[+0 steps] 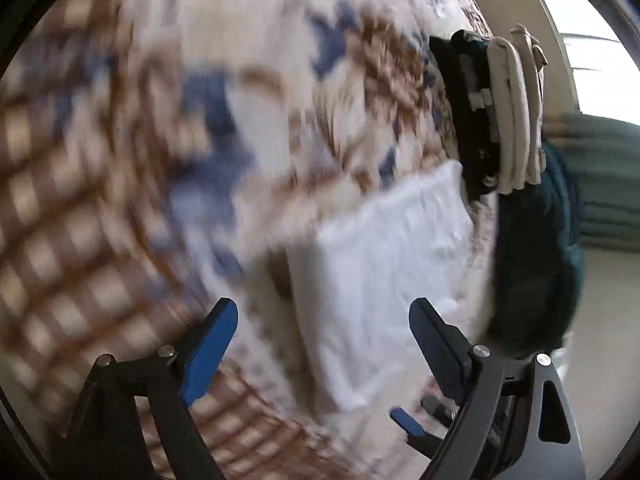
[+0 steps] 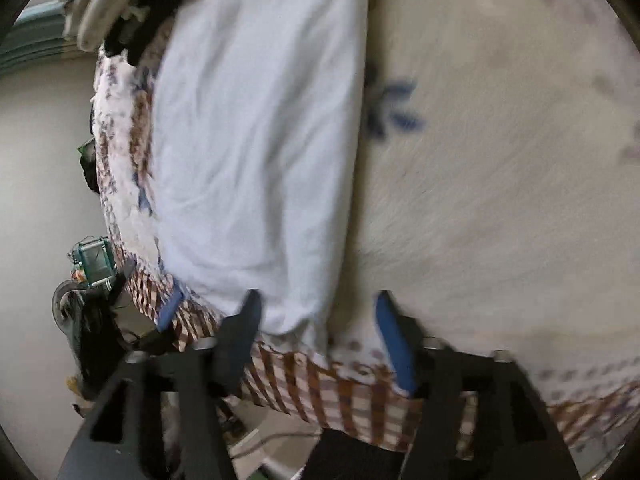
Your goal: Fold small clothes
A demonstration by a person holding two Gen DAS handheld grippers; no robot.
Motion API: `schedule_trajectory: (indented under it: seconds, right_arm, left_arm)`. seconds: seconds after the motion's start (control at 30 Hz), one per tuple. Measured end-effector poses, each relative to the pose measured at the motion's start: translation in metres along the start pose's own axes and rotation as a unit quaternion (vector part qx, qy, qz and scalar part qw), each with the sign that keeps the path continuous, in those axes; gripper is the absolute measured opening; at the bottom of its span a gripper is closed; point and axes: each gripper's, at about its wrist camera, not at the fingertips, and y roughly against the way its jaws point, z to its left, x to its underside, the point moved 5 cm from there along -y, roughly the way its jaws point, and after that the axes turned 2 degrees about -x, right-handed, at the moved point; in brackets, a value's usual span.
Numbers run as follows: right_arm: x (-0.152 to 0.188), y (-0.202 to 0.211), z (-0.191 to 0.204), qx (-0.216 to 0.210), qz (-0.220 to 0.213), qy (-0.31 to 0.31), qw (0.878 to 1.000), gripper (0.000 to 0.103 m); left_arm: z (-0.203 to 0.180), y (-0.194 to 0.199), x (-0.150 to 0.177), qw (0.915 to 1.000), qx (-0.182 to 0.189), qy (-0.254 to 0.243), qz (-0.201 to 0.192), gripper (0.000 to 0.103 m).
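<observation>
Patterned tablecloth (image 1: 200,160) – brown/blue print; green box (image 2: 94,258) nr edge.

Motion blur smears the patterned blanket (image 1: 160,160) toward nine o'clock; the clothes stack (image 2: 108,0) is cropped at eleven o'clock.

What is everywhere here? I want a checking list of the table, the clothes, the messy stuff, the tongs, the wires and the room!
Surface: patterned cloth with brown checks and blue flowers covers it.
Job's things: white garment lies flat; stack of folded clothes sits at the far edge, beige on dark.
Clutter: dark teal bundle beside the stack.
Tongs: left tongs open, empty; right tongs open, at the white garment's near edge.
Cables: pale cord on the floor, blurry.
Surroundings: bright window; small green object, unclear.
</observation>
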Motion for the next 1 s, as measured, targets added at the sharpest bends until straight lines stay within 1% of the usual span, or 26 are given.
schedule_trajectory:
  seconds: [0.1, 0.13, 0.17, 0.2, 0.23, 0.27, 0.3, 0.33, 0.37, 0.5, 0.57, 0.63, 0.67, 0.7, 0.73, 0.77, 0.8, 0.87, 0.93, 0.97, 1.0]
  right_arm:
    - [-0.014, 0.028, -0.008, -0.01, -0.011, -0.002, 1.0, 0.07]
    - [-0.022, 0.035, -0.01, -0.011, -0.015, -0.004, 1.0, 0.07]
    - [-0.031, 0.044, -0.014, -0.003, -0.026, -0.009, 1.0, 0.07]
    - [-0.036, 0.047, -0.015, 0.001, -0.033, -0.01, 0.999, 0.07]
    - [-0.042, 0.054, -0.017, 0.006, -0.043, -0.012, 0.999, 0.07]
    - [-0.048, 0.063, -0.019, 0.011, -0.056, -0.017, 0.998, 0.07]
    - [-0.055, 0.066, -0.02, 0.01, -0.063, -0.02, 0.998, 0.07]
    - [-0.06, 0.072, -0.02, 0.008, -0.07, -0.02, 0.997, 0.07]
    - [-0.062, 0.077, -0.023, 0.01, -0.074, -0.021, 0.997, 0.07]
    - [-0.065, 0.082, -0.03, 0.01, -0.08, -0.027, 0.996, 0.07]
    - [-0.062, 0.08, -0.031, 0.005, -0.08, -0.029, 0.996, 0.07]
    - [-0.061, 0.072, -0.028, -0.001, -0.076, -0.035, 0.997, 0.07]
    - [-0.06, 0.07, -0.026, -0.005, -0.075, -0.035, 0.997, 0.07]
    - [-0.06, 0.064, -0.023, -0.007, -0.073, -0.035, 0.997, 0.07]
    - [-0.06, 0.061, -0.022, -0.007, -0.071, -0.035, 0.997, 0.07]
    - [-0.06, 0.06, -0.02, -0.011, -0.071, -0.035, 0.997, 0.07]
    - [-0.061, 0.058, -0.018, -0.016, -0.069, -0.033, 0.997, 0.07]
    - [-0.065, 0.052, -0.012, -0.021, -0.065, -0.029, 0.997, 0.07]
    - [-0.068, 0.044, -0.008, -0.037, -0.057, -0.03, 0.997, 0.07]
    - [-0.07, 0.038, -0.007, -0.043, -0.053, -0.035, 0.997, 0.07]
    - [-0.072, 0.031, -0.006, -0.052, -0.051, -0.04, 0.997, 0.07]
  left_arm:
    - [-0.008, -0.033, 0.019, 0.9994, 0.026, 0.015, 0.017, 0.087]
    - [-0.013, -0.045, 0.024, 0.9995, 0.019, 0.013, 0.021, 0.087]
    - [-0.018, -0.052, 0.026, 0.9996, 0.015, 0.009, 0.021, 0.087]
    - [-0.023, -0.058, 0.028, 0.9998, 0.011, 0.002, 0.015, 0.086]
    - [-0.03, -0.062, 0.026, 0.9999, 0.003, -0.01, -0.002, 0.084]
    - [-0.034, -0.061, 0.025, 0.9997, 0.006, -0.016, -0.015, 0.077]
    - [-0.038, -0.06, 0.023, 0.9993, 0.006, -0.022, -0.028, 0.049]
    - [-0.04, -0.059, 0.02, 0.999, -0.002, -0.03, -0.034, 0.016]
    - [-0.043, -0.058, 0.016, 0.9988, -0.002, -0.036, -0.034, 0.014]
    - [-0.046, -0.036, -0.011, 0.9966, -0.018, -0.074, -0.032, 0.014]
    - [-0.049, -0.025, -0.039, 0.9932, -0.031, -0.108, -0.029, 0.014]
    - [-0.055, -0.013, -0.07, 0.987, -0.055, -0.147, -0.033, 0.015]
    - [-0.061, -0.011, -0.089, 0.9835, -0.058, -0.17, -0.025, 0.015]
    - [-0.065, -0.012, -0.106, 0.9793, -0.069, -0.19, -0.017, 0.015]
    - [-0.067, -0.015, -0.116, 0.9768, -0.07, -0.202, -0.005, 0.016]
    - [-0.067, -0.022, -0.126, 0.9753, -0.063, -0.21, 0.022, 0.018]
    - [-0.066, -0.026, -0.13, 0.9749, -0.063, -0.21, 0.037, 0.018]
    - [-0.064, -0.029, -0.126, 0.9766, -0.032, -0.205, 0.057, 0.031]
    - [-0.061, -0.026, -0.116, 0.9803, 0.009, -0.186, 0.067, 0.066]
    - [-0.058, -0.025, -0.109, 0.9835, 0.03, -0.165, 0.068, 0.073]
    - [-0.054, -0.025, -0.104, 0.9859, 0.042, -0.148, 0.065, 0.078]
